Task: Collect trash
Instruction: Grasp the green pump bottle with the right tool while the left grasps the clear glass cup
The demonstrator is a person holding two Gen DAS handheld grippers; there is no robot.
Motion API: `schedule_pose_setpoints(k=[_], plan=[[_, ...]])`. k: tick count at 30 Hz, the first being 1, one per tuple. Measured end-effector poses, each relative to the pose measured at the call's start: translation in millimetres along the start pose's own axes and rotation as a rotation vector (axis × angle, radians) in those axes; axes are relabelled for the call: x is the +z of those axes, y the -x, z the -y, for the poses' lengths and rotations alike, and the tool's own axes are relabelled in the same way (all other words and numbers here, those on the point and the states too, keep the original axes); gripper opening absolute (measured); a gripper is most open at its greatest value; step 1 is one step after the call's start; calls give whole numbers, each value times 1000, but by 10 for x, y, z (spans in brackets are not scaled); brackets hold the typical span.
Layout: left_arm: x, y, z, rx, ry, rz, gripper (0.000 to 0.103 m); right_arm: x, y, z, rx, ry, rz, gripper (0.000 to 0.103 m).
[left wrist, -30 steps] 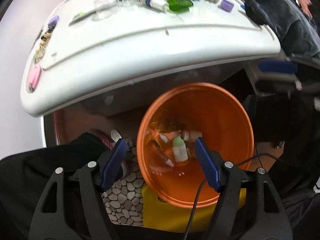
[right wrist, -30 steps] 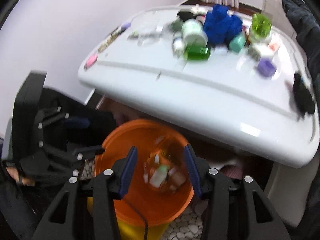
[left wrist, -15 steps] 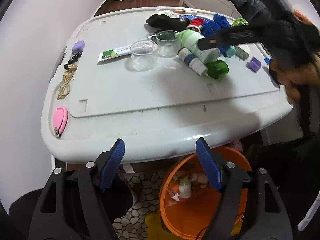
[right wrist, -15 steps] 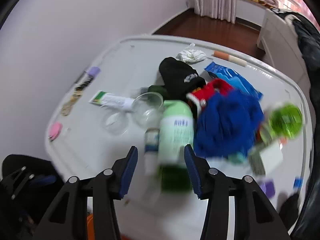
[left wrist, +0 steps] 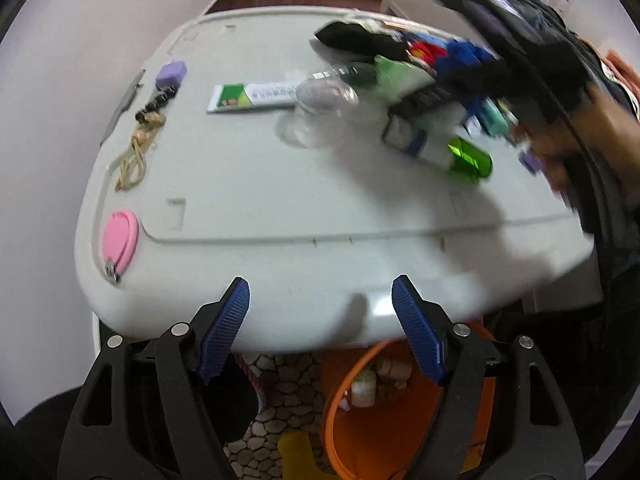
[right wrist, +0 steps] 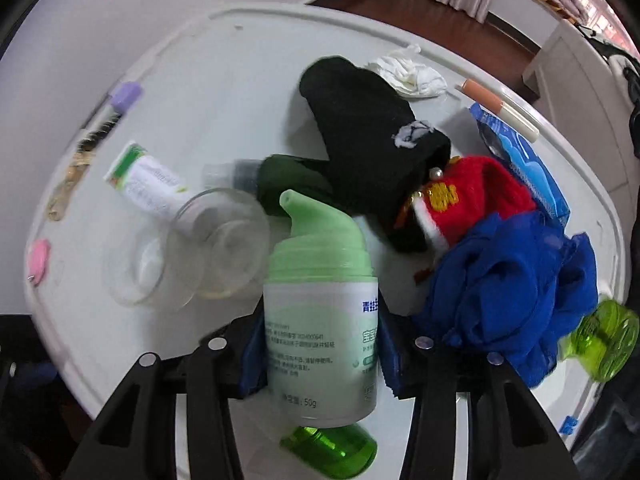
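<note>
Right gripper (right wrist: 320,352), half a second ago open above the white bench (right wrist: 224,60), now has fingers clamped on the green-capped white pump bottle (right wrist: 320,320). Left gripper (left wrist: 320,320) stays spread over the orange plastic bin (left wrist: 384,432).

**Soft daylight, smeared edges**

Even, diffuse light fills both views, brightest near the curtained far wall. The white bench (left wrist: 280,208) shows a pale sheen along its front rim and soft shadows beneath the clutter. The left wrist view is motion-blurred toward the right, smearing the glass cups (left wrist: 320,112). Fisheye curvature bends the rims, with black vignetting in the corners. The pump bottle (right wrist: 320,332) stays fairly sharp.
</note>
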State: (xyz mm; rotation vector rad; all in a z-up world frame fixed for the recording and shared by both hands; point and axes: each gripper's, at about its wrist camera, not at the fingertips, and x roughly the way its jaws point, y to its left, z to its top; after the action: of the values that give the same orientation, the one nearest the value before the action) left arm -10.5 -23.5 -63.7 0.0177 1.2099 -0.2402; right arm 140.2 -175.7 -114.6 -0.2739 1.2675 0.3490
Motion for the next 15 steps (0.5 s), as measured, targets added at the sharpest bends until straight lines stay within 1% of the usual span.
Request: schedule_pose_setpoints(k=[1,2,4,6,7,9,11,13,15], plan=[[43,-12,0,4,2,9,72,-43,90,42,24,-19,36,46],[95,-28,3,13,3,16,72,-118,253,118,82,-50,89,46],[233,-98,22,31,6,35,72,-322,606,246,154,-104,179,47],[376,-190,45,32,12,53,72,-526,852,295,184,-115,231,47],[453,-242,49,35,13,65,72,-695,993,316,189,-116,257,47],[580,-377,67,60,15,74,72,-938,1139,329,190,-125,282,47],[673,-495,60,58,24,78,72,-1150,1224,327,200,-143,304,47],[757,-588,46,59,20,99,72,-1343,1265,338,213,-166,324,47],[842,-671,44,83,4,126,72,-1490,1237,363,234,-195,333,47]])
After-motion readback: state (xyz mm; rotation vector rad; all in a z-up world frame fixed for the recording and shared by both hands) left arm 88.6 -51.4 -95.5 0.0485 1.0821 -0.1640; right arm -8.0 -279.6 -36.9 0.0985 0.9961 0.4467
